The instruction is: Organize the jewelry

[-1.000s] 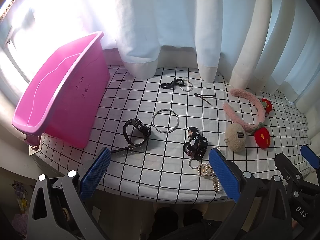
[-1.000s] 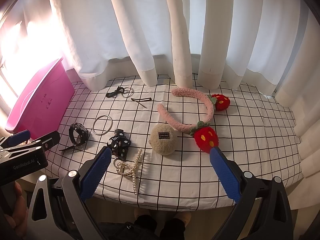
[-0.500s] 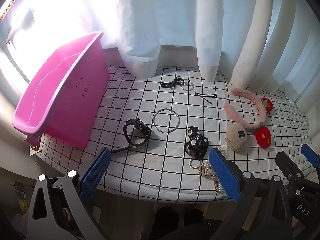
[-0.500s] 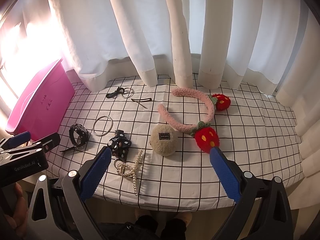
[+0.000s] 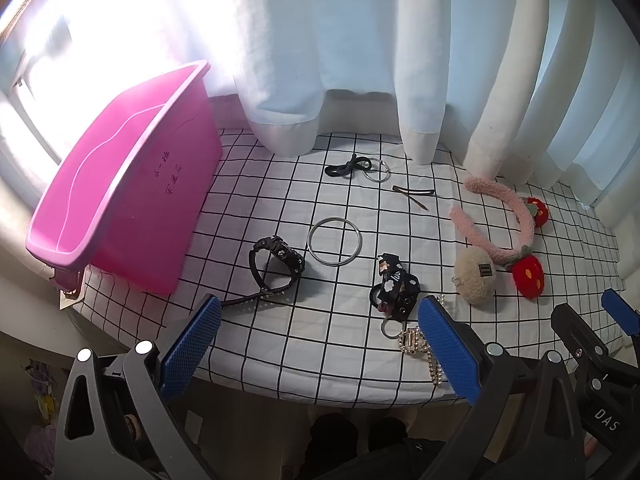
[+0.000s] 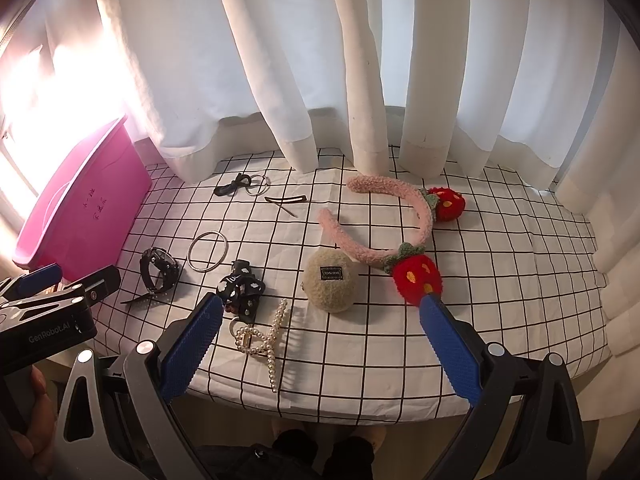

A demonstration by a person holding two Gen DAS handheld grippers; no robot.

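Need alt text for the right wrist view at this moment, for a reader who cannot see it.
The open right gripper hovers at the near edge of a grid-patterned tablecloth strewn with accessories: a pearl hair clip, a pink strawberry headband, a beige plush clip and a silver bangle. A pink bin stands at left.

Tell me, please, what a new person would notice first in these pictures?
First, the big pink bin at the table's left edge, bright against the white curtains. Next, the fluffy pink headband with two red strawberries lying toward the right on the checked cloth, small dark accessories scattered between them.
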